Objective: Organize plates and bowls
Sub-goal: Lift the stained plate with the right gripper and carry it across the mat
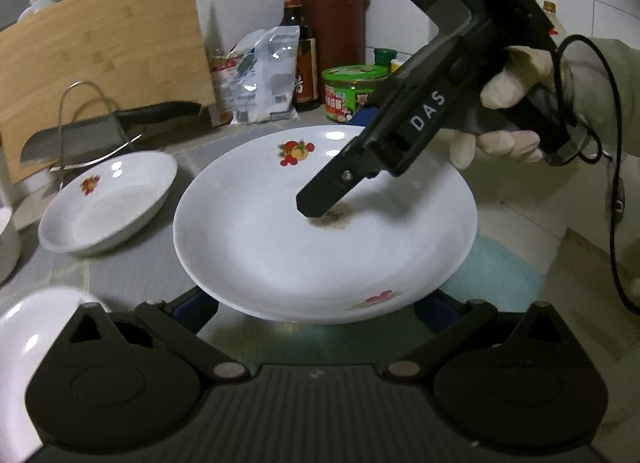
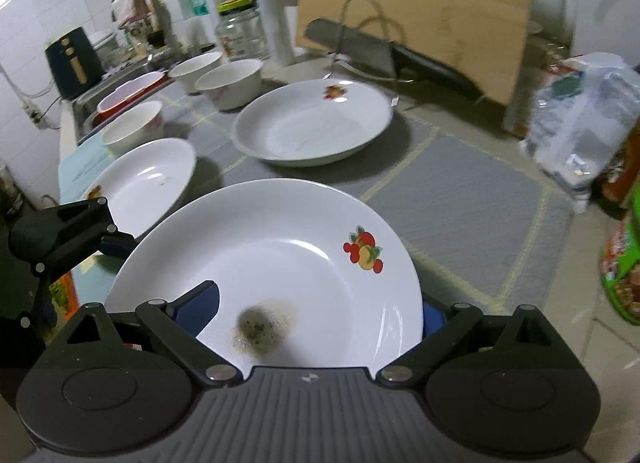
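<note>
Two handheld grippers meet at one white round ceramic plate [image 2: 280, 247] at the near edge of the grey-matted worktop [image 2: 460, 203]. The plate carries a printed cluster of red and yellow fruit [image 2: 364, 249] on its rim and a dark, speckled stain [image 2: 264, 325] near its centre.

The left gripper [image 1: 314, 305] has its jaws spread wide. Its fingertips run out of sight beneath the plate's near rim, so it is unclear whether they bear any weight.

The right gripper [image 2: 316, 309] comes in from the opposite side, gripped by a hand in a pale glove [image 1: 516, 103]. Its jaws also stand wide, astride the rim: one finger lies over the plate's inner face beside the stain, the other sits outside the edge. Whether the pads press on the plate cannot be told. White capitals on this gripper's black body read "DAS" [image 1: 428, 111].

Farther back lie two more white fruit-printed plates, one to the left [image 2: 148, 179] and a deeper one behind [image 2: 312, 127]. Beyond them stand three white bowls [image 2: 230, 83].

At the rear, a steel cleaver [image 1: 80, 135] rests in a wire rack against a bamboo cutting board [image 1: 104, 43]. Beside it stand plastic food packets [image 1: 268, 79], a dark glass bottle with a red cap [image 1: 300, 55] and a green-lidded tub [image 1: 352, 91]. Their label print is too small to read.
</note>
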Available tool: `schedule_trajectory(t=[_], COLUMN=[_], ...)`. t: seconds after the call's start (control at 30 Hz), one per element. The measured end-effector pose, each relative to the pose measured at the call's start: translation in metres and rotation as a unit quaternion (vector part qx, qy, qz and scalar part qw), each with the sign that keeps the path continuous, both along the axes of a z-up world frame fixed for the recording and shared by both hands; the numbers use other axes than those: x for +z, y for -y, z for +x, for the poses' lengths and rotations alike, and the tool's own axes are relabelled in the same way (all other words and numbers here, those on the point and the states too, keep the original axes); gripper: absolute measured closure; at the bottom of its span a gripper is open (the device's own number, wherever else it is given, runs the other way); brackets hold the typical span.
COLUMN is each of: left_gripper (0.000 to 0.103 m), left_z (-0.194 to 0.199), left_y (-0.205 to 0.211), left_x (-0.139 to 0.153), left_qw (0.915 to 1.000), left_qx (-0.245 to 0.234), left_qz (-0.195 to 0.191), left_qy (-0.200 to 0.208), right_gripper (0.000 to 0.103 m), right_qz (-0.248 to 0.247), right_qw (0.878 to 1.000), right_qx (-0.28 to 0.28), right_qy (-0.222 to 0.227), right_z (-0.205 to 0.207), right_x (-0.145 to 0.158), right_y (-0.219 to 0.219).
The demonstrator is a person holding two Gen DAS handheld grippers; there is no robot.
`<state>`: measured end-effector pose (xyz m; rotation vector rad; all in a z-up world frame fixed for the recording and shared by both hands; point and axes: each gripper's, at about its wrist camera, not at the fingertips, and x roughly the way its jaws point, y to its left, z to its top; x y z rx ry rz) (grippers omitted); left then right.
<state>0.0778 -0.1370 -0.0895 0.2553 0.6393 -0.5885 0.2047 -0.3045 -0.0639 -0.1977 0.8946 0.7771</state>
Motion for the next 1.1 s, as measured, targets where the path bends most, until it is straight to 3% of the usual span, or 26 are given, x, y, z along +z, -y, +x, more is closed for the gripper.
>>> schedule_trajectory(t=[0.4,1.1], left_gripper=[0.001,0.001], left_z=[0.062,0.09], left_y=[0.03,0.048], left_x=[-0.012,-0.029], left_qw=[0.9999,0.9996], left_qx=[-0.013,0.002], left_qz=[0.009,0.017], left_qy=[0.001,-0.022], right_gripper=[0.003,0.003], right_qz=[-0.008,-0.021], right_qw=[0.999,0.998], right_qx=[-0.038,-0.057], right_qy=[0.013,-0.001], right_z=[0.041,0.07], right_x=[-0.002,-0.029], right_y=[0.032,0.041])
